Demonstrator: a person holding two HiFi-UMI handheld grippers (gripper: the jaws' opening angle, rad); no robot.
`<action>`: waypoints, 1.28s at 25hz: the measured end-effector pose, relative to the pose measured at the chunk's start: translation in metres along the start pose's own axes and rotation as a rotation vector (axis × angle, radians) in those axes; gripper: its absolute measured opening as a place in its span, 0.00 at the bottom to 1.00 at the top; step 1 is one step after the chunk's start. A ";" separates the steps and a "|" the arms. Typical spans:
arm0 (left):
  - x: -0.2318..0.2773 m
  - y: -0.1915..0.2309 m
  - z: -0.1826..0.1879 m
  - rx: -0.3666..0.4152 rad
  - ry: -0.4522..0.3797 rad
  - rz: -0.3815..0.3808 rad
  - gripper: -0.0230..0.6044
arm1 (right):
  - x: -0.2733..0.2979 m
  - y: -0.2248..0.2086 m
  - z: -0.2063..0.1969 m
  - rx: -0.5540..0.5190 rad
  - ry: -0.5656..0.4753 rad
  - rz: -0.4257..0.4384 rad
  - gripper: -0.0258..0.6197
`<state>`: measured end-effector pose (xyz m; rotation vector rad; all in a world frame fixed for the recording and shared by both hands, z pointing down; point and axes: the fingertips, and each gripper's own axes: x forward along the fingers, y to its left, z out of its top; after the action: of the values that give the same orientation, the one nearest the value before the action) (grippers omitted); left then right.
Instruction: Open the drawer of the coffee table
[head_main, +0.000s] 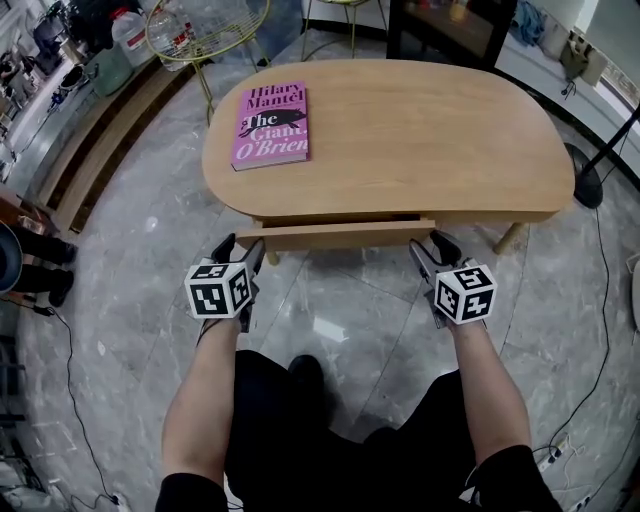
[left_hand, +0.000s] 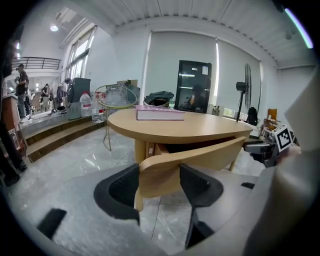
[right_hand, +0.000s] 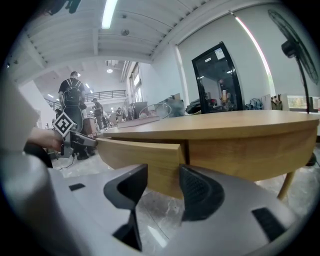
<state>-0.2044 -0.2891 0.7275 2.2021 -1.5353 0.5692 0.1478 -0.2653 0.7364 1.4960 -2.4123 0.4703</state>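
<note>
Now left gripper (head_main: 242, 243), right gripper (head_main: 432, 243) clamp drawer front (head_main: 340, 234); slightly open

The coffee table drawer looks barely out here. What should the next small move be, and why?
Probably pull both grippers straight back toward the person, evenly. The left gripper and right gripper each appear to have their jaws closed on one end of the drawer front. The front stands only slightly out from under the coffee table, with just a narrow dark gap showing.
</note>
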 end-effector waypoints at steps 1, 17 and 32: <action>-0.001 -0.001 -0.001 0.004 0.003 -0.005 0.44 | -0.001 0.000 -0.001 0.000 0.003 0.000 0.35; -0.001 -0.011 0.000 0.367 0.093 -0.085 0.49 | -0.009 -0.007 0.007 -0.315 0.125 0.073 0.33; 0.003 -0.006 -0.011 0.629 0.191 -0.150 0.35 | -0.013 0.007 0.018 -0.222 0.129 0.110 0.31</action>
<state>-0.1989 -0.2835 0.7374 2.5743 -1.1818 1.3124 0.1468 -0.2587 0.7143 1.2090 -2.3657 0.2994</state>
